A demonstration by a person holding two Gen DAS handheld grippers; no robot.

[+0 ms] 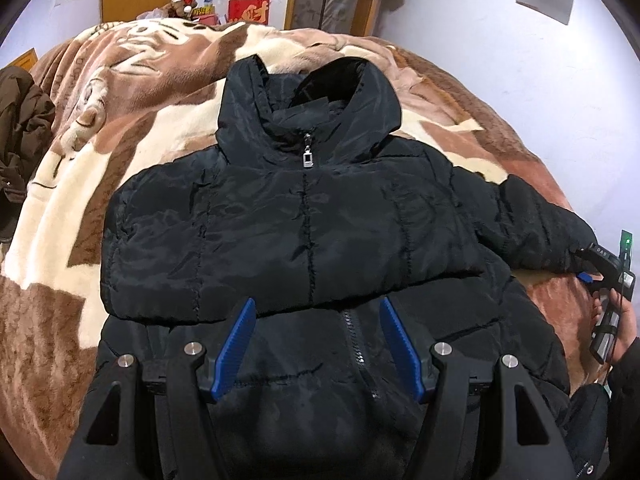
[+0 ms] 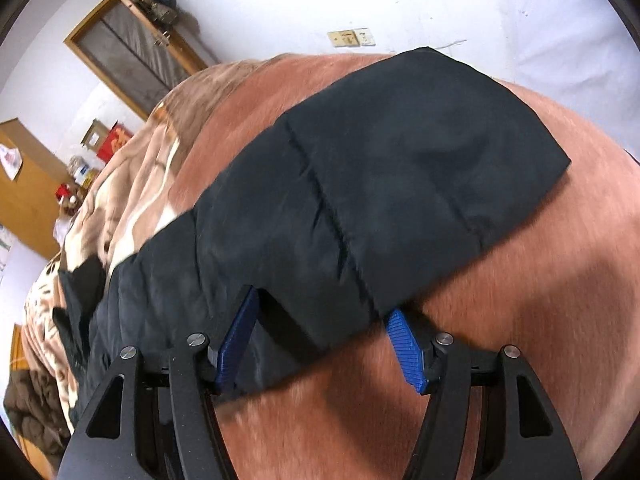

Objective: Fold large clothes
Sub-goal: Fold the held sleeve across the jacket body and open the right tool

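In the left wrist view, the black jacket (image 1: 304, 232) lay front-up near the middle of the plush blanket (image 1: 120, 128), hood toward the far wall, with bare blanket open on its left and beyond the hood. One sleeve was folded across the chest; the other sleeve (image 1: 536, 228) extended toward the right edge of the bed, where the right gripper (image 1: 592, 272) met its cuff. The left gripper (image 1: 316, 344) hovered above the lower hem with its blue ribbed fingers (image 1: 236, 348) spread wide and nothing between them. The hem itself was cut off behind the gripper body. The shell was glossy, quilted in stitched panels, with a metal zipper pull (image 1: 307, 158) at the collar. A brown garment (image 1: 20, 140) was cut off at the left edge. In the right wrist view, motion blur softened the frame. The right gripper (image 2: 324, 340) stood open, the sleeve (image 2: 360, 192) edge lying between its fingers without being clamped; whether a pad touched the fabric could not be determined. Bare blanket (image 2: 520, 320) lay open to the right.
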